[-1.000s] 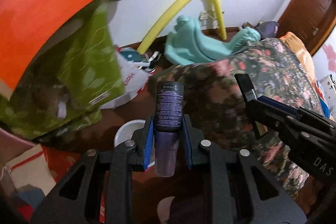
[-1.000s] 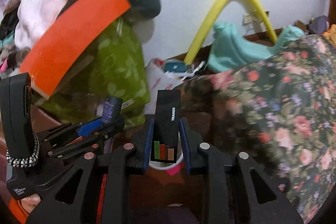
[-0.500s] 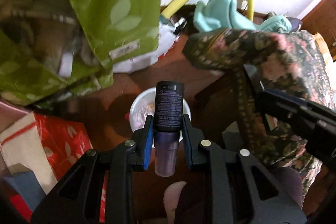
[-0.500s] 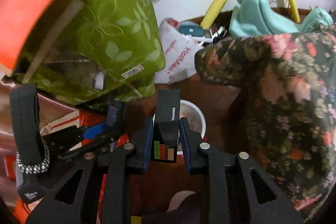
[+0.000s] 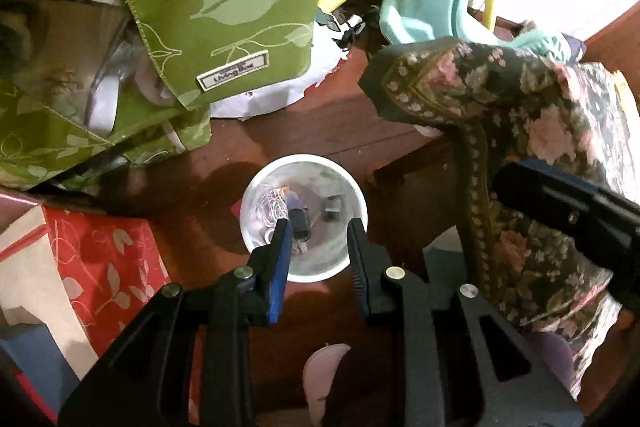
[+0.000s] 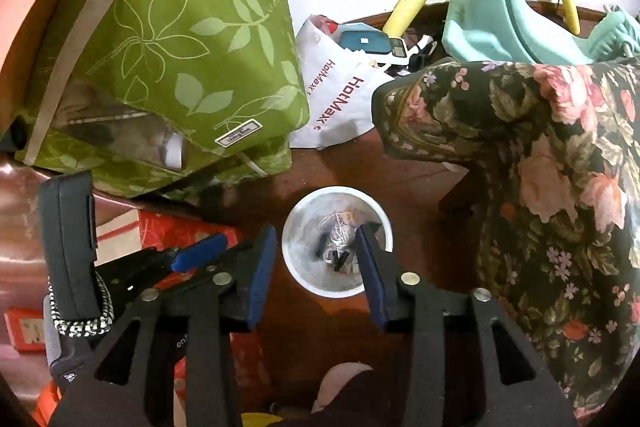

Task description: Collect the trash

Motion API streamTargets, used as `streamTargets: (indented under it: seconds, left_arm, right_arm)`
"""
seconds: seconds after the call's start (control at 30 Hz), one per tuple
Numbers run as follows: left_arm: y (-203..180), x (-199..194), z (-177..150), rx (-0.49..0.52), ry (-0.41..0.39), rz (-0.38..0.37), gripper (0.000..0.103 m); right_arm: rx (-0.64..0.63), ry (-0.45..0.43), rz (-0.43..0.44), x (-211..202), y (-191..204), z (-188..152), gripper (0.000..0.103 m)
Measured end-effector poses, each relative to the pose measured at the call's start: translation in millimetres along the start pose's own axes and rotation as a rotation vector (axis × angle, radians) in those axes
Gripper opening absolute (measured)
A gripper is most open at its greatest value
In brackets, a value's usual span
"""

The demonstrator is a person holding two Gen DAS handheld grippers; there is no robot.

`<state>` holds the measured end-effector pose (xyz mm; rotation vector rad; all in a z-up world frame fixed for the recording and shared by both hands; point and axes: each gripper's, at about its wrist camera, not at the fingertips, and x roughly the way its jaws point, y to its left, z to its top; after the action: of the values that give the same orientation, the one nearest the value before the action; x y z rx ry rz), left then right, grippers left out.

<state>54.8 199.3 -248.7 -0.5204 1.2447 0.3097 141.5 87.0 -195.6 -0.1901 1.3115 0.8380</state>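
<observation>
Both grippers point down over the white bin on the brown floor. The left gripper stands parted and empty; the right gripper's jaws have just been opening, nothing between them. The dark tube lies inside the bin among white string.

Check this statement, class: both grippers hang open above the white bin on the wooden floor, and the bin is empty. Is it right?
Not quite. The left gripper and right gripper do hang open above the white bin, but the bin is not empty: the left wrist view shows a dark tube and other scraps inside.
</observation>
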Motion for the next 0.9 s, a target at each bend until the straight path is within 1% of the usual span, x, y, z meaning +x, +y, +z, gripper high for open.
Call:
streamTargets:
  seconds: [0.1,0.2,0.33,0.4,0.6,0.7,0.8,0.9]
  left_arm:
    - [-7.0,-10.3,-7.6,0.045,-0.011,0.02,0.028]
    - [-15.1,-27.1,-12.7,0.072,-0.043,0.014,0.028]
    - [-29.9,-60.7,-18.0,0.106,-0.111,-0.02,0.028]
    - [-39.1,-80.5,-20.7,0.127,-0.154,-0.036,0.028]
    - [-68.9,-154.1,-31.9,0.205,-0.329,-0.103,0.028]
    - [-82.8,-192.2,-42.0,0.25,-0.424,-0.141,0.028]
    - [-95.1,-230.5,-58.8,0.298,-0.53,-0.186,0.028]
    - [-102.8,-261.2,-76.2,0.339,-0.617,-0.228,0.028]
  right_arm:
    - [0.003,-0.012,-0.014,-10.0,-2.2,-4.9,0.038]
    - [0.012,-0.053,-0.028,-29.2,-3.6,-11.6,0.038]
    - [0.02,-0.15,-0.059,-71.0,-3.5,-23.8,0.038]
    - [0.024,-0.215,-0.074,-97.1,-2.7,-32.8,0.038]
    - [0.033,-0.417,-0.135,-174.4,7.1,-65.5,0.038]
    - [0.032,-0.522,-0.185,-209.4,17.6,-85.1,0.038]
    - [0.056,-0.63,-0.227,-244.1,25.0,-109.0,0.038]
    - [0.086,-0.713,-0.267,-269.1,30.2,-129.9,0.038]
